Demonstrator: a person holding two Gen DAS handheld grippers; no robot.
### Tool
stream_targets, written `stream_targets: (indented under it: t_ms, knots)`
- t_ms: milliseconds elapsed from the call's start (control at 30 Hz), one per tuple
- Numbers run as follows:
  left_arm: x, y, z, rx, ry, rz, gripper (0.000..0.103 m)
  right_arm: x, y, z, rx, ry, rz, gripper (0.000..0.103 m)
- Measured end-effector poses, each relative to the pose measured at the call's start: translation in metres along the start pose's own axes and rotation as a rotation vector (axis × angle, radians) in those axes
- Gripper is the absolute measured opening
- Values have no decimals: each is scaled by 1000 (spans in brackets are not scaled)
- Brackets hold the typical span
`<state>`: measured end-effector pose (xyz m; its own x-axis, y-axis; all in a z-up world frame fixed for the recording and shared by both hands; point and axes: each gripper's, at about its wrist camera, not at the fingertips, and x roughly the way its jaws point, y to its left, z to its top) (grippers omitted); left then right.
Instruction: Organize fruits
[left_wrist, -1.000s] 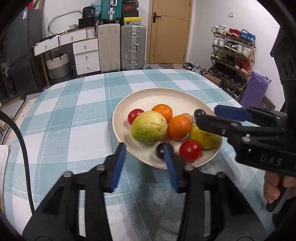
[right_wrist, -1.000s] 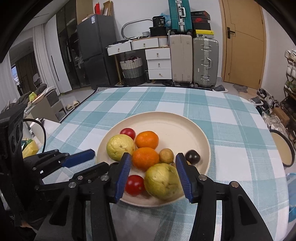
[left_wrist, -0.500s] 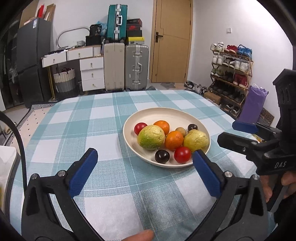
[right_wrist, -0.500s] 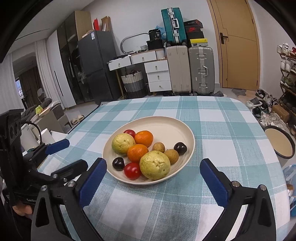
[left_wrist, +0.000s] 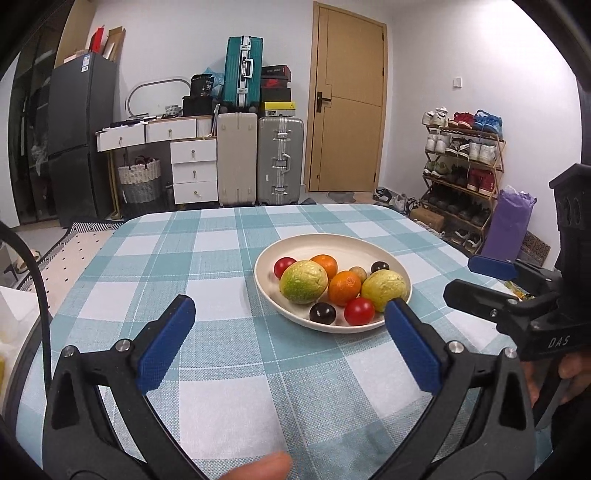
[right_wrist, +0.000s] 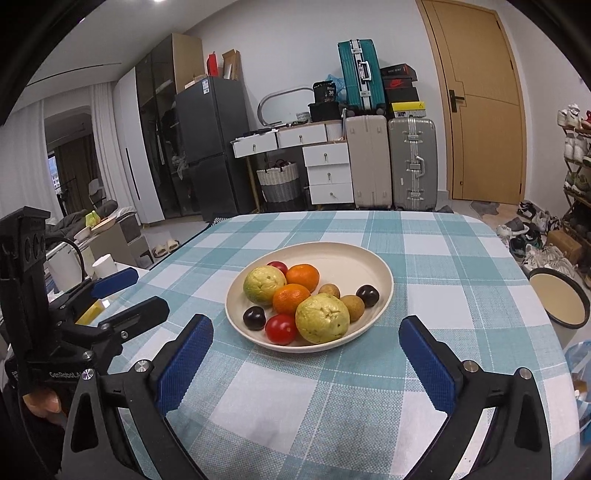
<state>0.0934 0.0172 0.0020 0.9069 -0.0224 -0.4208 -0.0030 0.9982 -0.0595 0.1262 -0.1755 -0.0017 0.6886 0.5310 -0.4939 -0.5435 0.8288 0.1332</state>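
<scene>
A cream plate (left_wrist: 347, 243) (right_wrist: 354, 258) on the checked tablecloth holds two guavas (left_wrist: 303, 282) (right_wrist: 322, 318), two oranges (left_wrist: 344, 288) (right_wrist: 291, 298), two red tomatoes (left_wrist: 359, 311) (right_wrist: 281, 328), two dark plums (left_wrist: 322, 313) (right_wrist: 254, 317) and small brown fruits (right_wrist: 351, 306). My left gripper (left_wrist: 288, 328) is open and empty, held back from the plate's near left. My right gripper (right_wrist: 306, 343) is open and empty, just short of the plate's near rim. Each gripper also shows at the edge of the other's view.
The checked table (left_wrist: 207, 258) ends at a rounded far edge. A round cream-lined pan (right_wrist: 558, 298) stands off the table's right side. Suitcases (left_wrist: 280, 158), drawers (left_wrist: 194, 170) and a shoe rack (left_wrist: 461, 162) line the walls behind.
Both grippers have opened wide and drawn back from the plate. A dark plum now lies at the plate's near edge by the tomato. The fruits on the plate have not otherwise moved.
</scene>
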Motion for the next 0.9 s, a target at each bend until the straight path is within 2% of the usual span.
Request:
stream_targets:
  t_ms: [533,900]
  knots:
    - [-2,0,-2,-2,-36,-4,102,-10,8,-3,-52,-69,-28,103]
    - [0,2,0,-9,-15,-10,102,-15,9,-5,-63,-98,-37,103]
